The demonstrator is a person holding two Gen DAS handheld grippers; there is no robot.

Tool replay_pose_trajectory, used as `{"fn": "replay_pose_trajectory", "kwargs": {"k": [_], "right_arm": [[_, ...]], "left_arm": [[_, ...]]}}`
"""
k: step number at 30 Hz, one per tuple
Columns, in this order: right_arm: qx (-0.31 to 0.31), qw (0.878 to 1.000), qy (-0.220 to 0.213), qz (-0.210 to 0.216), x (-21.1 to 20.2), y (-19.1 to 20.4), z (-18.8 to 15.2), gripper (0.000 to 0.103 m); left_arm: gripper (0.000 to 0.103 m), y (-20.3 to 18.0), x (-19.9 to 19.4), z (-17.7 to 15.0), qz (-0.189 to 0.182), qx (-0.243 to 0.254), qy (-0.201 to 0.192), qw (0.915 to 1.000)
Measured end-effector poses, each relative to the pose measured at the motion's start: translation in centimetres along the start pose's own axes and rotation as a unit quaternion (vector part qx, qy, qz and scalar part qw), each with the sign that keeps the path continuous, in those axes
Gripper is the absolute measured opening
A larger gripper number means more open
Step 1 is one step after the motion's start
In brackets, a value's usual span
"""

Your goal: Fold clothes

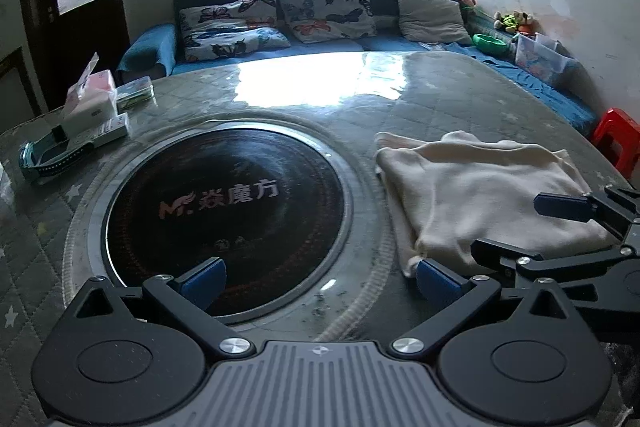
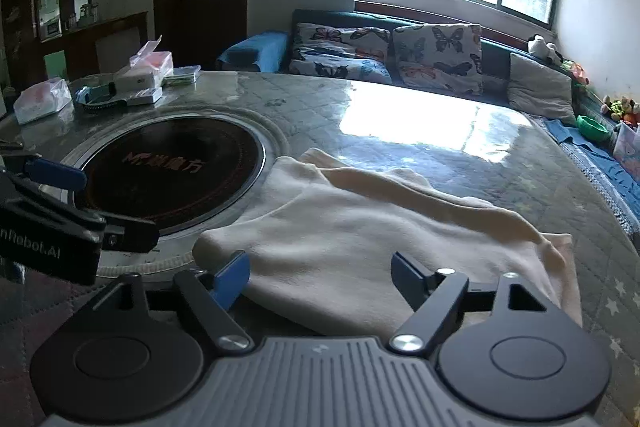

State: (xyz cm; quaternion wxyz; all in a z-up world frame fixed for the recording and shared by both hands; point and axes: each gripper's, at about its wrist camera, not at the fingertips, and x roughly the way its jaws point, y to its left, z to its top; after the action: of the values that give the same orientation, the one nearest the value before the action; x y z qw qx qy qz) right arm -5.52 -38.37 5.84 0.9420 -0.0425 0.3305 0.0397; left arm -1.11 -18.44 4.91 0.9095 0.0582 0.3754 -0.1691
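Observation:
A cream garment (image 1: pixel 480 195) lies folded flat on the round table, to the right of the black hotplate (image 1: pixel 228 211). My left gripper (image 1: pixel 320 281) is open over the hotplate's near rim; its right fingertip sits just by the garment's near left corner. My right gripper (image 2: pixel 324 275) is open above the near edge of the cream garment (image 2: pixel 360 227), nothing between its fingers. In the left wrist view the right gripper (image 1: pixel 560 227) shows at the garment's right side. In the right wrist view the left gripper (image 2: pixel 76 195) shows at the left, over the hotplate (image 2: pixel 172 175).
The table (image 1: pixel 400 99) has a grey quilted cover under glass. Boxes and a tissue pack (image 1: pixel 96 103) and a teal watch (image 1: pixel 44 155) sit at its far left. A blue sofa with butterfly cushions (image 1: pixel 328 7) runs behind. A red stool (image 1: pixel 616 143) stands at the right.

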Motion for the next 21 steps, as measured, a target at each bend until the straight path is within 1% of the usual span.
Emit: {"fn": "replay_pose_trajectory", "kwargs": {"k": [2, 5, 11, 16, 21], "right_arm": [[0.002, 1.000, -0.001, -0.007, -0.4, -0.2, -0.1, 0.086], [0.007, 1.000, -0.005, -0.018, -1.0, -0.6, -0.2, 0.089], [0.026, 0.999, -0.011, -0.040, -2.2, -1.3, -0.6, 0.100], [0.033, 0.998, -0.014, -0.059, -3.1, -1.7, -1.1, 0.103], [0.043, 0.996, -0.015, -0.071, -3.8, -2.0, -1.6, 0.103]], "left_arm": [[0.103, -0.4, -0.2, 0.0, -0.003, 0.004, -0.002, 1.0000], [0.103, -0.8, -0.6, -0.2, -0.006, 0.008, -0.006, 0.9999], [0.103, -1.6, -1.3, -0.4, -0.013, 0.016, -0.013, 0.9997], [0.103, -2.0, -1.9, -0.8, -0.016, 0.022, -0.018, 0.9995], [0.103, -2.4, -2.7, -1.0, -0.018, 0.027, -0.027, 0.9991]]}}
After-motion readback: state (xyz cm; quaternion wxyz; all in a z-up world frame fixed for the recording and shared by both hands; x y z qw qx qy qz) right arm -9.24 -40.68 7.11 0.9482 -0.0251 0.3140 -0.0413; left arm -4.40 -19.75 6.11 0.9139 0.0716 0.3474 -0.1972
